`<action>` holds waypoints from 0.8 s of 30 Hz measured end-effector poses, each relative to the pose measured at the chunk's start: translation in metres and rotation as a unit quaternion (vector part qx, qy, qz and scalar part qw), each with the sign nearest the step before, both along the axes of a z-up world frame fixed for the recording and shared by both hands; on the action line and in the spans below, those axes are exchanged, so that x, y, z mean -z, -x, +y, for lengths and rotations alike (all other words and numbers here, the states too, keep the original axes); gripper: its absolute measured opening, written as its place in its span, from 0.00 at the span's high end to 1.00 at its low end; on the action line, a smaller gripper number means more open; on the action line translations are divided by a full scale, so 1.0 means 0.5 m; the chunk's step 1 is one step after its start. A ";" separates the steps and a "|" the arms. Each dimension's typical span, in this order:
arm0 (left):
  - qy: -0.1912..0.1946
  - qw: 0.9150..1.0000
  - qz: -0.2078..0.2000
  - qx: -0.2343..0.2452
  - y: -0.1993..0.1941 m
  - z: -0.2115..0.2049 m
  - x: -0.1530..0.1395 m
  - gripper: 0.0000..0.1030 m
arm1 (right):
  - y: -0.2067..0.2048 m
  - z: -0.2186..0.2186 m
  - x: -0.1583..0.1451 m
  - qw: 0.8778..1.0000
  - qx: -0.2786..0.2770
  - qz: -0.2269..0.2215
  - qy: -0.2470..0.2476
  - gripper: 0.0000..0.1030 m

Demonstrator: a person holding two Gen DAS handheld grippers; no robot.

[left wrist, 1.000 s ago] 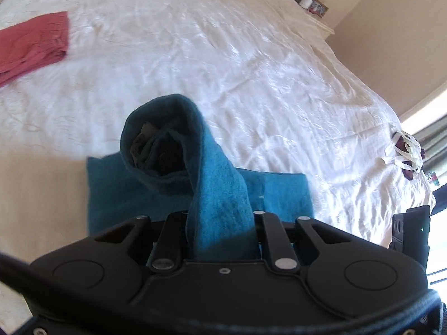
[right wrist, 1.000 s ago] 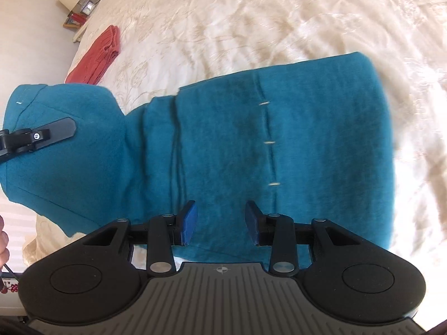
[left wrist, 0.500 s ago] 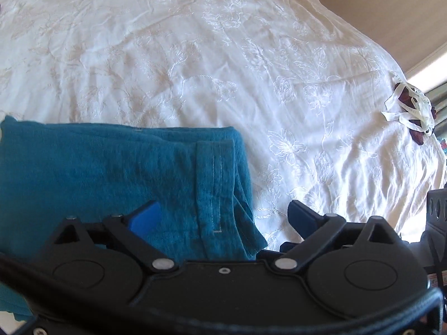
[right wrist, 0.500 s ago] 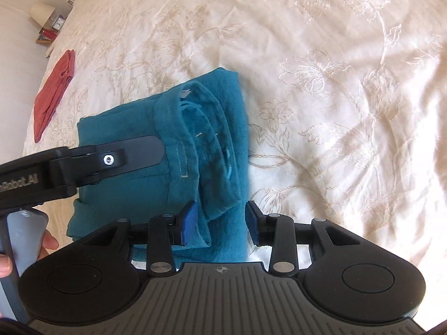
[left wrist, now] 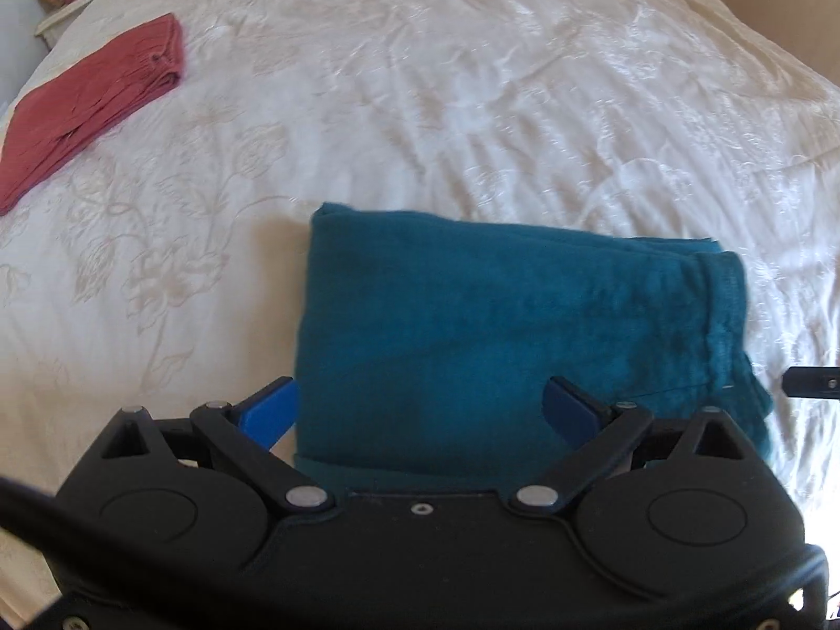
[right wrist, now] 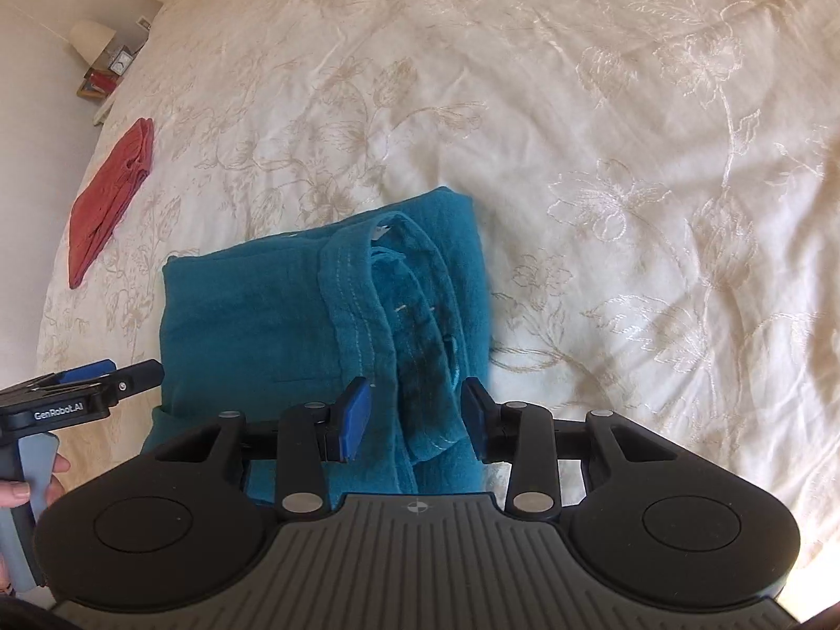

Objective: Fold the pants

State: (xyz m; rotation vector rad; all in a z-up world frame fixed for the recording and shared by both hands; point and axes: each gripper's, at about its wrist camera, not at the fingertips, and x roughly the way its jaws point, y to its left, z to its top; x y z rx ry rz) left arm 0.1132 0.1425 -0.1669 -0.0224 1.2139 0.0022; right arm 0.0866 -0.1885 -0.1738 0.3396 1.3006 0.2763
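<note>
— Although the teal pants [left wrist: 504, 336] are being seen as a compact folded block at the lower centre of the left wrist frame, can the folding be judged complete?

— Nearly, it is being judged; the bundle is lying flat on the bedspread [left wrist: 472, 79], squared along its left and far edges; at its right end, though, the waistband layers [right wrist: 399, 315] are being shown loose and uneven in the right wrist frame, so a final tidying or pressing is probably what is being left.

— How are the jaws being held?

— The left gripper [left wrist: 420, 409] is being held wide open over the near edge of the bundle, nothing being gripped, the cloth lying beneath and between the blue pads; the right gripper [right wrist: 412, 417] is being held about half open astride the loose waistband end; its pads are not being pressed on the cloth, as far as can be told.

— And the surroundings?

— A cream bedspread with embroidered flowers is being used as the work surface; a red folded garment [left wrist: 89, 100] is being kept well apart at the upper left; a bedside table with a lamp [right wrist: 92, 44] is being glimpsed at the upper left of the right wrist frame; fingers [right wrist: 16, 493] are being seen at its lower left edge.
</note>
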 end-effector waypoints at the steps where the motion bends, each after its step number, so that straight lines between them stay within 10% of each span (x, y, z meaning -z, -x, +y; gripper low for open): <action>1: -0.005 1.000 0.016 -0.004 0.004 0.020 0.019 0.04 | 0.001 0.018 0.003 1.000 -0.005 0.001 0.002 0.64; 12: 0.088 0.986 0.143 0.012 0.154 0.075 0.152 0.04 | 0.005 0.134 0.052 0.998 -0.015 0.033 0.052 0.64; 24: 0.051 0.997 0.057 -0.033 0.192 0.185 0.066 0.04 | 0.059 0.367 -0.024 0.985 -0.162 -0.061 0.010 0.64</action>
